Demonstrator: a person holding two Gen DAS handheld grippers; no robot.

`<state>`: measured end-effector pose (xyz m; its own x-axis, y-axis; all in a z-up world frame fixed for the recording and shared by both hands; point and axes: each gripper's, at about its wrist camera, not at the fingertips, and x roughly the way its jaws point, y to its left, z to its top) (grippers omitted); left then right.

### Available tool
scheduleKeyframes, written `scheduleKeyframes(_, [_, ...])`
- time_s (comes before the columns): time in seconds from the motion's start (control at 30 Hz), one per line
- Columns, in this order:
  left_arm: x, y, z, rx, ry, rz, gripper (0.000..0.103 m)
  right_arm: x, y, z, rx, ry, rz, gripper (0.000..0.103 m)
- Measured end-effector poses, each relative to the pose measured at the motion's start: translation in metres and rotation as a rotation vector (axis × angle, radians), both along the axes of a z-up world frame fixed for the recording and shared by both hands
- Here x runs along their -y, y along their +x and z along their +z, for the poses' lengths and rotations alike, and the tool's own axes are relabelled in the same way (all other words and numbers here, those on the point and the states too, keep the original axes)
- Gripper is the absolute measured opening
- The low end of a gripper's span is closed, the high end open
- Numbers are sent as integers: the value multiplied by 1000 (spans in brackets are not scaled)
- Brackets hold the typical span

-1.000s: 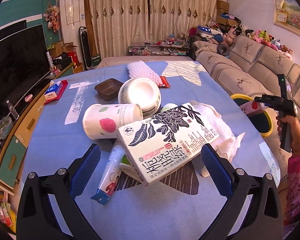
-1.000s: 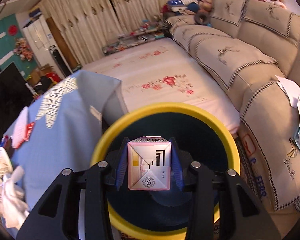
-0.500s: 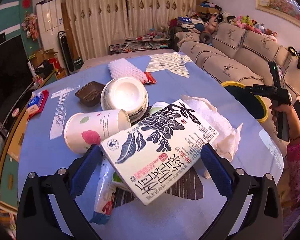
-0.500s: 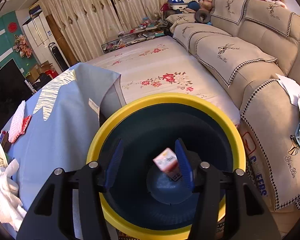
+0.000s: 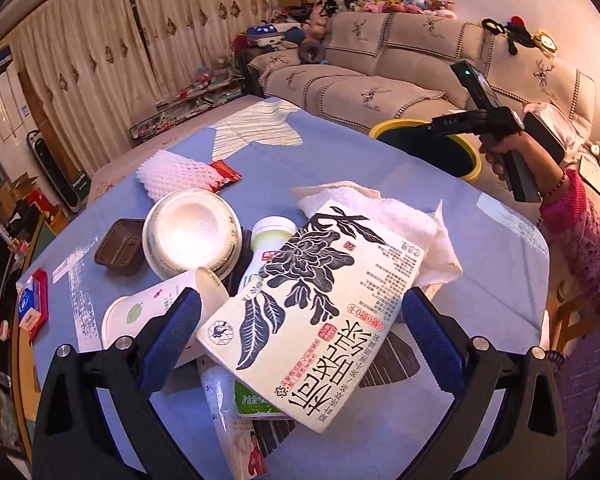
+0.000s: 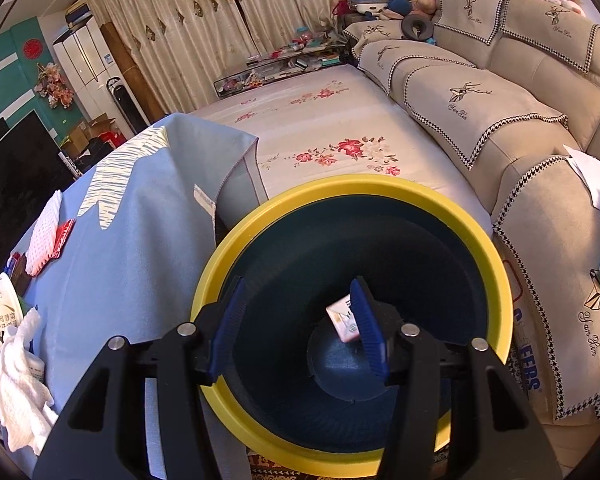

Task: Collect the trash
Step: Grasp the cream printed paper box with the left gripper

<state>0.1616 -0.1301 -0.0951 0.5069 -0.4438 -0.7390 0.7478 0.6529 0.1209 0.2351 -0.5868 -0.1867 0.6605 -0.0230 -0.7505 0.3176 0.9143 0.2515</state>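
My left gripper (image 5: 300, 340) is open over a heap of trash on the blue table (image 5: 340, 168). A large white carton with black flower print (image 5: 316, 312) lies between its fingers without being gripped. Beside it lie a paper cup (image 5: 156, 312), an upturned white bowl (image 5: 192, 232), a white bottle (image 5: 268, 240), a crumpled white tissue (image 5: 392, 212) and a plastic packet (image 5: 236, 428). My right gripper (image 6: 296, 328) is open and empty above the yellow-rimmed dark bin (image 6: 496, 264). A small pink and white carton (image 6: 342, 318) lies inside the bin.
A brown tray (image 5: 120, 246), white foam netting (image 5: 172, 172) and a red wrapper (image 5: 226, 172) lie farther back on the table. The bin (image 5: 472, 160) stands off the table's right edge, by a beige sofa (image 6: 540, 128). A bed with floral cover (image 6: 332, 128) lies behind.
My right gripper opened and the small pink carton fell into the bin. My left gripper moved closer over the heap with the printed carton between its open fingers.
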Motion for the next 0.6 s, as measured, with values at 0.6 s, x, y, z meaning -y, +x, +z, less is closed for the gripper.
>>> scheduleKeyframes(0.6, [48, -58, -20, -83, 105, -77, 99, 1, -20, 2, 30, 46, 22, 56])
